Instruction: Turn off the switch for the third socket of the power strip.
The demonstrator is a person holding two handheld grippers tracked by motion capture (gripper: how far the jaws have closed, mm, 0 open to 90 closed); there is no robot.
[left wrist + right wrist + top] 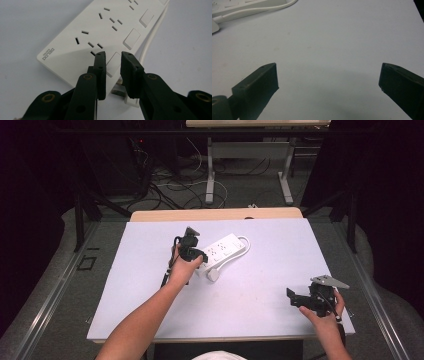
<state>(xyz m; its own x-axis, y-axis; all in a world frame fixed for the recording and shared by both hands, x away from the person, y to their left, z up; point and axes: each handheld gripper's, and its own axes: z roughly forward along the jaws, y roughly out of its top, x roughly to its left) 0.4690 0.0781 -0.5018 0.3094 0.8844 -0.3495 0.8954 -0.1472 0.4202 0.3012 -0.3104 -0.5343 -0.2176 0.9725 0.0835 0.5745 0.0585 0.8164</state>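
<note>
Two grippers are working over the table (150, 270): left gripper (113, 58) is hovering narrowly parted above the strip (82, 47); right gripper (328, 77) is resting wide open.

Left gripper (197, 256): forearm extended forward, jaws narrowed to a small gap (nothing pinched); right gripper (296, 299): held near body, jaws wide apart.
</note>
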